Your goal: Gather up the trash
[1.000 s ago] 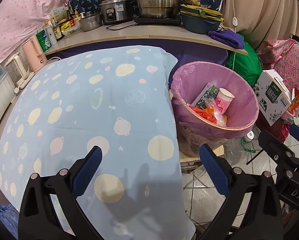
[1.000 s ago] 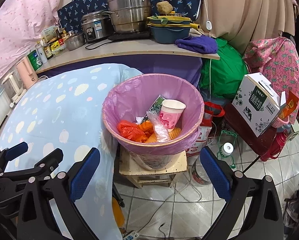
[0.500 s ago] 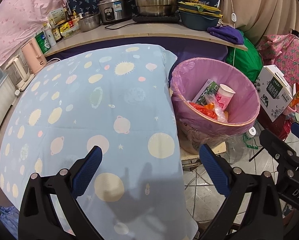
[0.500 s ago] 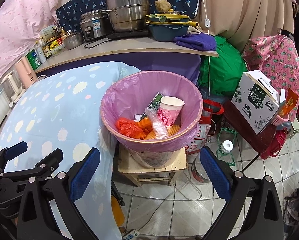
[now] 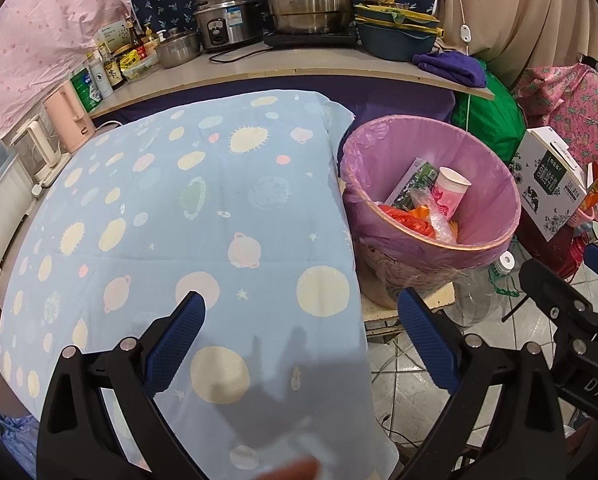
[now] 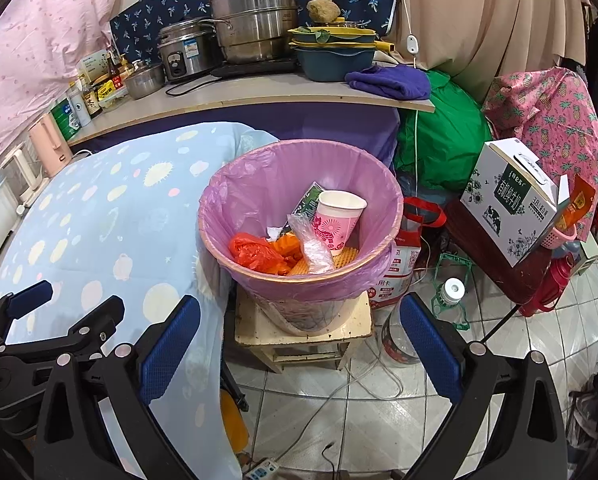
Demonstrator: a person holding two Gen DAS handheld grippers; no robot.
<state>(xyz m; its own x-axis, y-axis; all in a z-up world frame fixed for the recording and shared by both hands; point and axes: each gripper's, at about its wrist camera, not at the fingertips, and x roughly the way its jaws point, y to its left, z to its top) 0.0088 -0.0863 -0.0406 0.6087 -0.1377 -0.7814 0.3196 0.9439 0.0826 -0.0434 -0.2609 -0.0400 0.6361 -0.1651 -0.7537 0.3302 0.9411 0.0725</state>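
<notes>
Purple-lined trash bin [image 6: 299, 216] on a stool holds cup [image 6: 337, 216] and wrappers

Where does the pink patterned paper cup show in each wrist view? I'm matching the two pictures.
Left wrist: pink patterned paper cup, right of centre, inside the purple-lined bin.
Right wrist: cup, near centre, same bin.
Shared landmark: white milk carton box, right of the bin.

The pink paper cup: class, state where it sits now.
In the right wrist view, the pink paper cup lies inside the purple-lined bin, right of centre, beside the orange bag.
</notes>
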